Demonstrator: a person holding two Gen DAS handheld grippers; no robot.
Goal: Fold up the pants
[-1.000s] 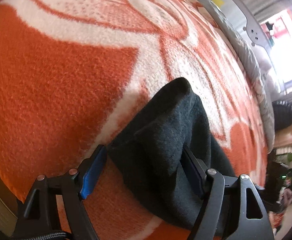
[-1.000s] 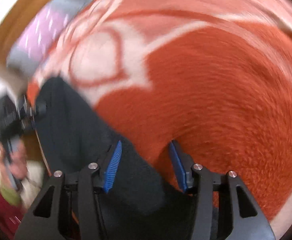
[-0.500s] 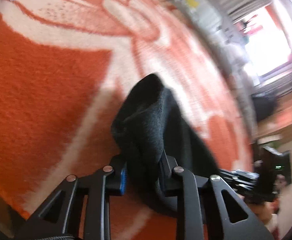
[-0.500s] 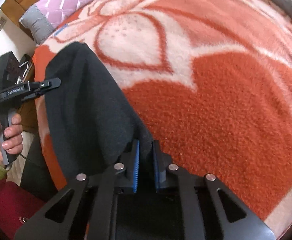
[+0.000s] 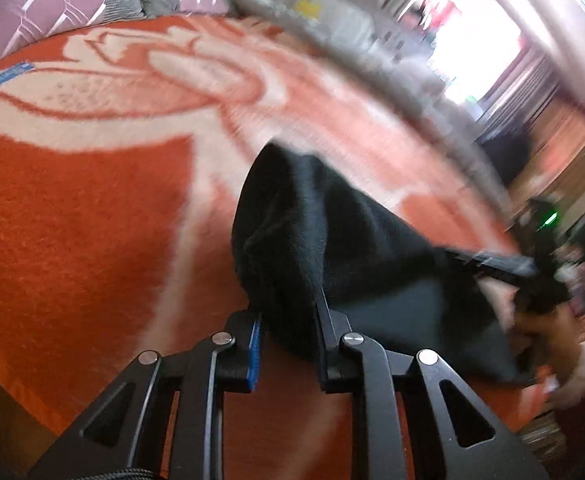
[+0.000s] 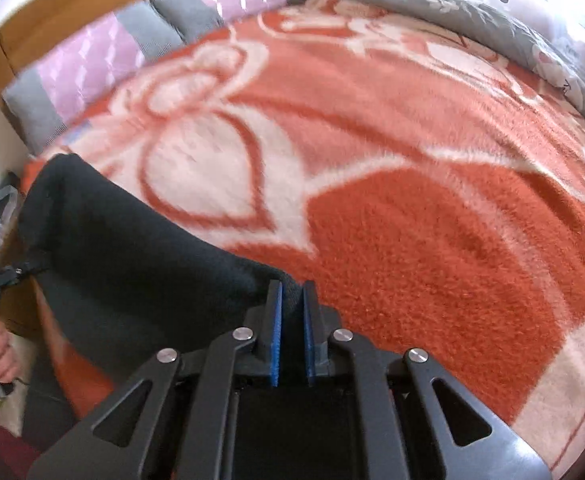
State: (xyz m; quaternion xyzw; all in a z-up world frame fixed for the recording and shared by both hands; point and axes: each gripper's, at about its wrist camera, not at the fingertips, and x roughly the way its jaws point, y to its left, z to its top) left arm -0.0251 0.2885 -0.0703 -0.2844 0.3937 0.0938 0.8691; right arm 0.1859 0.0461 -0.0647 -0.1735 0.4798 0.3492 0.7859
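Both tongs are clenched on the pants (image 6: 132, 248). The left tongs (image 5: 288, 320) pinch a thick bunch of the dark fabric at one end, and the right tongs (image 6: 291, 300) grip a thinner edge at the other. The garment hangs stretched between them, lifted off the orange and cream blanket (image 6: 412, 220) near the bed's near edge, toward the corner where the pink and grey pillow (image 6: 92, 60) lies. The left view is blurred, so the cloth's exact lie there is hard to read.

To my eye this looks like carrying the pants up to lay or fold them. Doing it well means keeping both grips level and the span taut, lowering the cloth flat onto the blanket, and bringing one end squarely over the other so the edges meet without bunching. The thick wad in the left tongs could slip or leave a lump.
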